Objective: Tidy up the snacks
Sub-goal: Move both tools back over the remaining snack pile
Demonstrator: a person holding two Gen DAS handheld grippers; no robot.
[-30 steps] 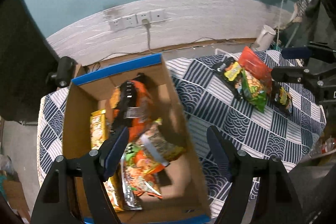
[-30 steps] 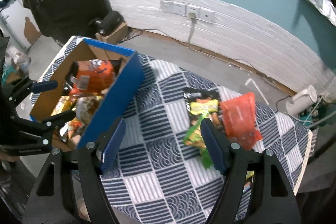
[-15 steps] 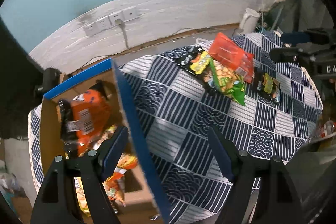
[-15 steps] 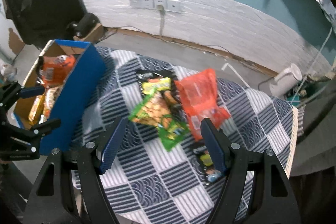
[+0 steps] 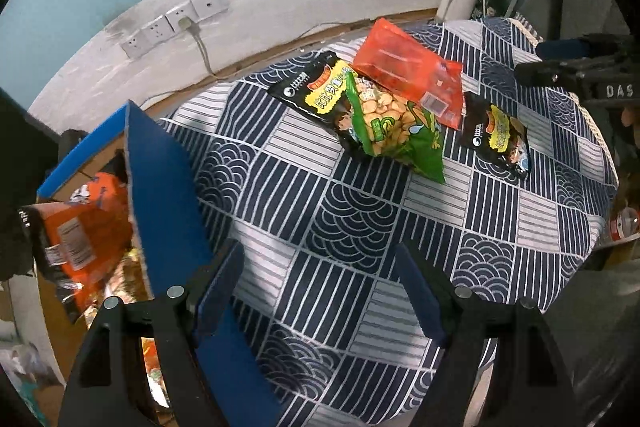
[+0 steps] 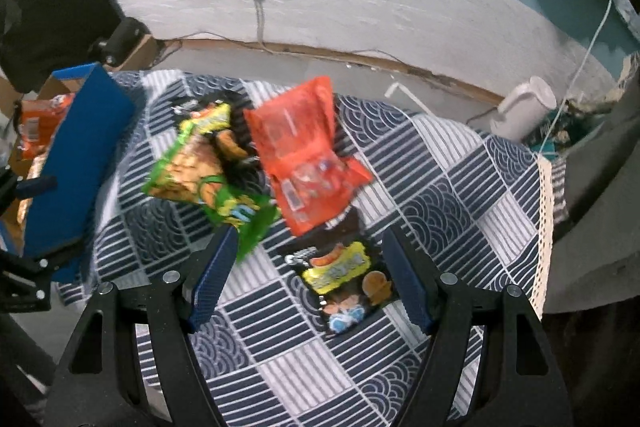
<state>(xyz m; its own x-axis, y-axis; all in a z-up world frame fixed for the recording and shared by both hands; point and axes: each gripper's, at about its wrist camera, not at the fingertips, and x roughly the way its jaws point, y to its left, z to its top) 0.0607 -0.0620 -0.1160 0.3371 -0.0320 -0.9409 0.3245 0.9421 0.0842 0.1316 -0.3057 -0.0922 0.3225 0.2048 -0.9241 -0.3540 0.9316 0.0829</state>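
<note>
While both jaws stand apart and empty, my right hand-held gripper [image 6: 306, 277] frames the small black snack packet [image 6: 346, 283], probably flat near the worktop's [image 5: 352, 227] right edge; next, descend and clamp it. My left hand-held gripper [image 5: 320, 291] waits beside the box [image 5: 160, 179].

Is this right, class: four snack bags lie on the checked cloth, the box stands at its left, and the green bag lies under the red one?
Not quite. In the left wrist view the green bag lies beside the red bag, on top of a black bag. The rest holds.
</note>
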